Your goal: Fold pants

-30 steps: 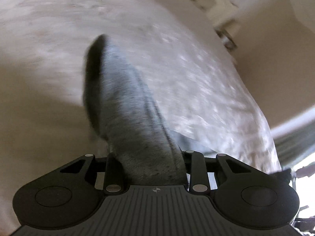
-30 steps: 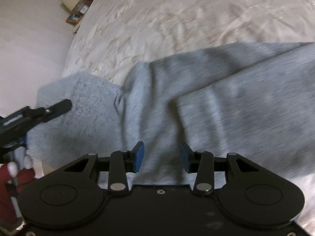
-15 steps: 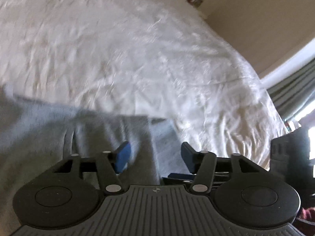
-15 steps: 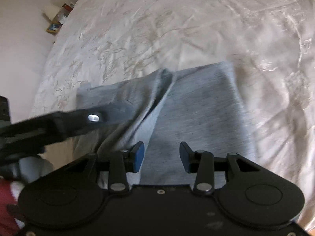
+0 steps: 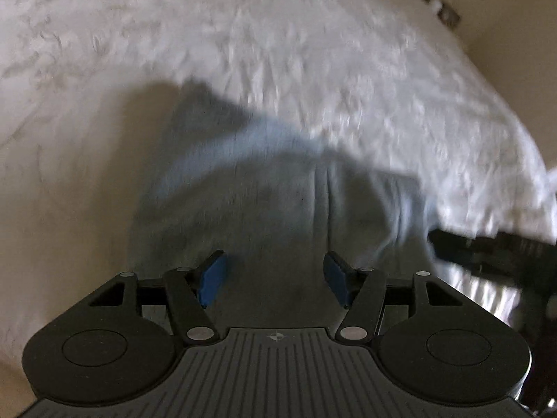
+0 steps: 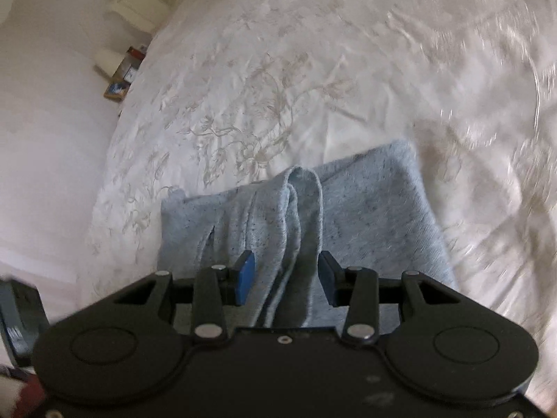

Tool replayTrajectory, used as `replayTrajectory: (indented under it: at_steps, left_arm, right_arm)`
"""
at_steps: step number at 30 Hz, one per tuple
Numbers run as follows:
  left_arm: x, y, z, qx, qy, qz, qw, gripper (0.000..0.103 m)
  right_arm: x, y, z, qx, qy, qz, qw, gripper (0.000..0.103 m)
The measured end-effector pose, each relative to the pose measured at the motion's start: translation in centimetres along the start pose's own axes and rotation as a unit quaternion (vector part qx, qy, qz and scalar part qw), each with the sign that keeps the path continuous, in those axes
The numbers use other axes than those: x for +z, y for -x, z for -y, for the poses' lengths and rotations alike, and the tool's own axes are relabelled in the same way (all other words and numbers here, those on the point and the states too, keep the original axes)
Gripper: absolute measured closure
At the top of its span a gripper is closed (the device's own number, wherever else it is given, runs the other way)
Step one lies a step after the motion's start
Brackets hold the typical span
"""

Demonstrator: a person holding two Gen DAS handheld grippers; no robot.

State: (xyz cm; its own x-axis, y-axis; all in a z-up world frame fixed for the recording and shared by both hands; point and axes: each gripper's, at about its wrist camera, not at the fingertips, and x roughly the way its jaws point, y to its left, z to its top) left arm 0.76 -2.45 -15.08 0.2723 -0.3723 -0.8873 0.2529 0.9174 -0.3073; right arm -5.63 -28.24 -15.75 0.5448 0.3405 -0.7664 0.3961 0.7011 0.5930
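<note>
The grey pants (image 5: 264, 209) lie folded in a compact stack on the white bedspread (image 5: 313, 62). My left gripper (image 5: 274, 278) is open just above the near part of the stack, holding nothing. In the right wrist view the pants (image 6: 365, 216) show as a squarish pile with a loose fold of fabric (image 6: 299, 202) bunched on top. My right gripper (image 6: 286, 278) is open with that loose fold lying between its blue pads (image 6: 245, 275), not pinched. The right gripper's black body (image 5: 487, 250) shows at the right edge of the left wrist view.
The embroidered bedspread (image 6: 313, 69) stretches away beyond the pants. A wooden bedside shelf with small items (image 6: 122, 76) stands by the wall at the far left of the bed. The bed's edge drops off to the left of the pants.
My left gripper has let go of the pants leg it held up a second ago and now hovers open. The pants went from spread out to a folded pile. Both views have swung round.
</note>
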Motion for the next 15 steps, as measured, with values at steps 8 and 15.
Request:
replayTrajectory:
  at_steps: [8, 15]
  left_arm:
    - [0.0, -3.9, 4.0, -0.044, -0.103, -0.059, 0.992, 0.019]
    - [0.2, -1.0, 2.0, -0.075, -0.081, -0.022, 0.9936, 0.02]
  right_arm:
    - [-1.6, -2.6, -0.9, -0.049, -0.006, -0.021, 0.999, 0.055]
    - [-2.8, -2.8, -2.0, -0.097, 0.014, 0.005, 0.995, 0.055]
